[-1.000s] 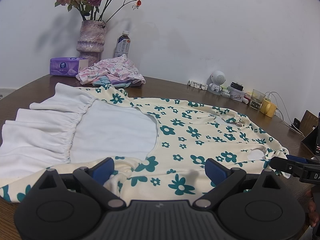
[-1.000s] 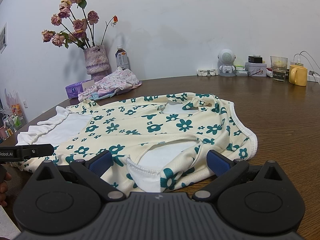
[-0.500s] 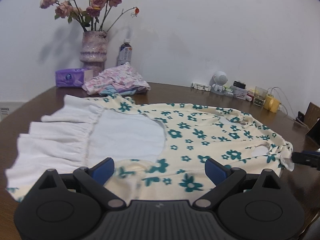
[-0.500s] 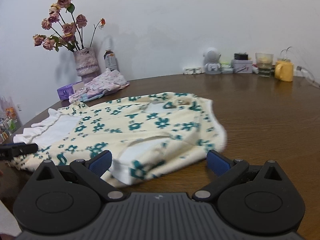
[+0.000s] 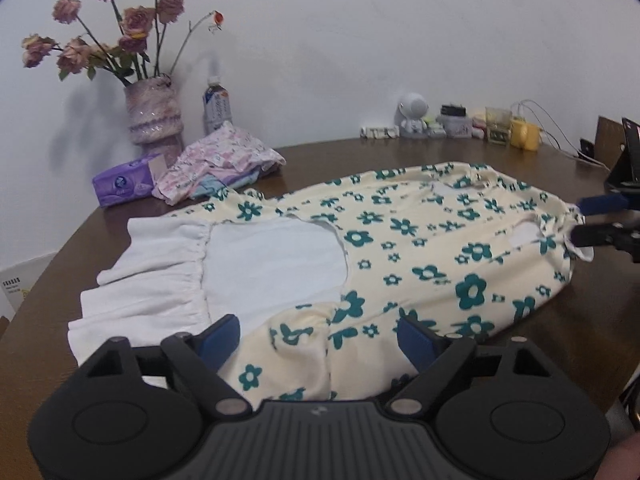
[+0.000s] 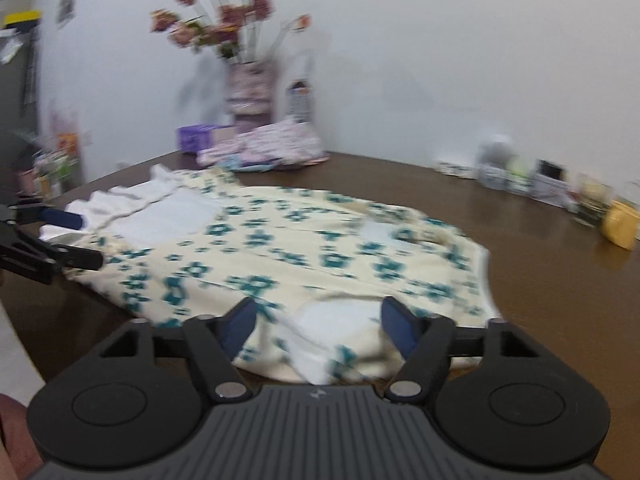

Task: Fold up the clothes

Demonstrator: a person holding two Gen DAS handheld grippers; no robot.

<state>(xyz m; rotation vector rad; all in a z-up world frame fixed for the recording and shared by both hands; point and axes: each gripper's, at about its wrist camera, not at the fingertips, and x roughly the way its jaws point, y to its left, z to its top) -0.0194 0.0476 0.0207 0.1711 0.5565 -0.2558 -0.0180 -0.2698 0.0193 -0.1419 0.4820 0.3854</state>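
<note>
Not much folding done yet imo. The flowery dress (image 5: 400, 248) lies spread out on the table (image 5: 592, 312), maybe one side flap turned in, white lining showing. Its near edge sits right between the fingers of the left claw (image 5: 320, 336), and the shoulder end sits between the fingers of the right claw (image 6: 316, 320). Both claws are closing on the fabric but neither looks clamped yet. The actual fold over is still to do. Folded pile (image 5: 224, 164) sits far behind.
</note>
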